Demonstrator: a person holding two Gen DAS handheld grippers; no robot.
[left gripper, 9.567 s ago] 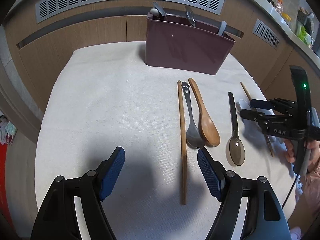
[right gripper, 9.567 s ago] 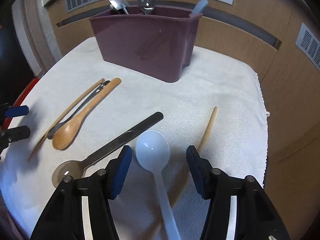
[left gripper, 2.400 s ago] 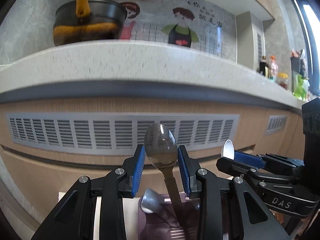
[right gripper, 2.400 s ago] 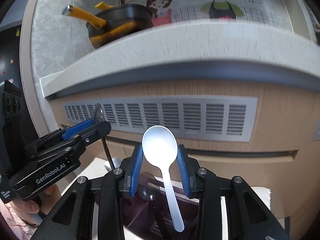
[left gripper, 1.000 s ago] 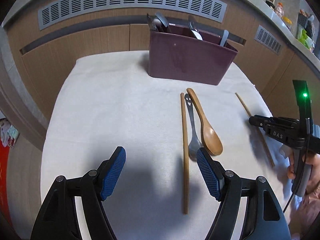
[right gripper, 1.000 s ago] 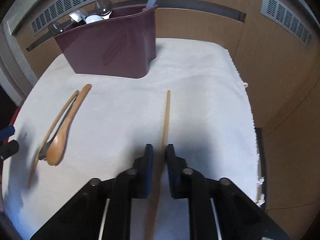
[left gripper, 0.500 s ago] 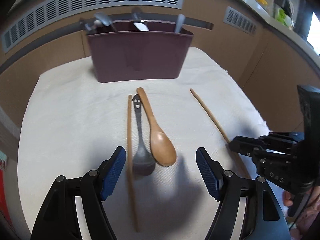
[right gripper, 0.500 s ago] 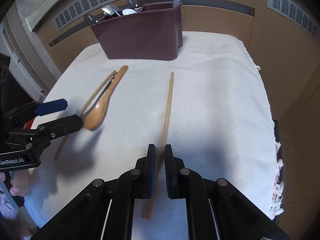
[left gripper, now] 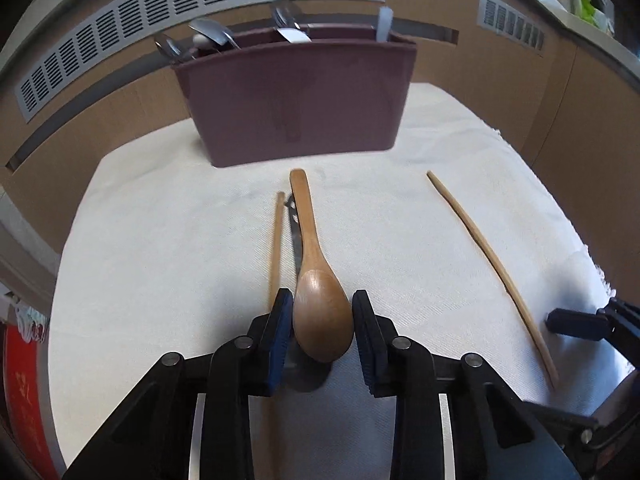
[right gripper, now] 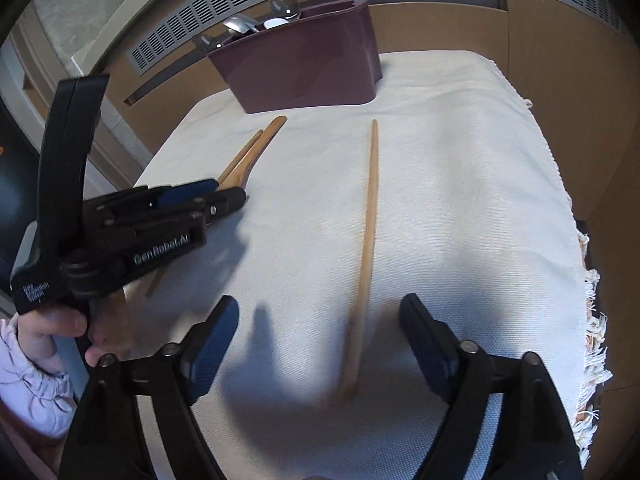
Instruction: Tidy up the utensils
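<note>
Through the left wrist camera we see the left gripper [left gripper: 322,326] closed down around the bowl of the wooden spoon [left gripper: 318,298]. Its blue pads [left gripper: 281,330] sit on either side of the bowl, the left one touching; whether the right one presses the wood we cannot tell. The spoon's handle runs away toward the maroon utensil holder [left gripper: 296,96]. Under that handle we make out a metal spoon [left gripper: 294,228] (mostly hidden), and just beside it lies a wooden chopstick [left gripper: 276,240]. All of it rests on the white cloth [left gripper: 160,240].

Only this view shows how the spoon's bowl sits between the pads. The right wrist camera shows the left gripper from the side, with the person's hand [right gripper: 60,326] on its grip, and there the spoon is largely hidden behind the tool.

The right view gives us what the left one barely catches: the right gripper [right gripper: 318,338] with its jaws spread wide and empty, the near end of a second chopstick [right gripper: 366,236] lying between them on the cloth. From the left camera we see only a corner of that gripper at the frame's right edge, just beside the same chopstick. Metal spoons [right gripper: 240,24] stand in the holder, behind everything else.
</note>
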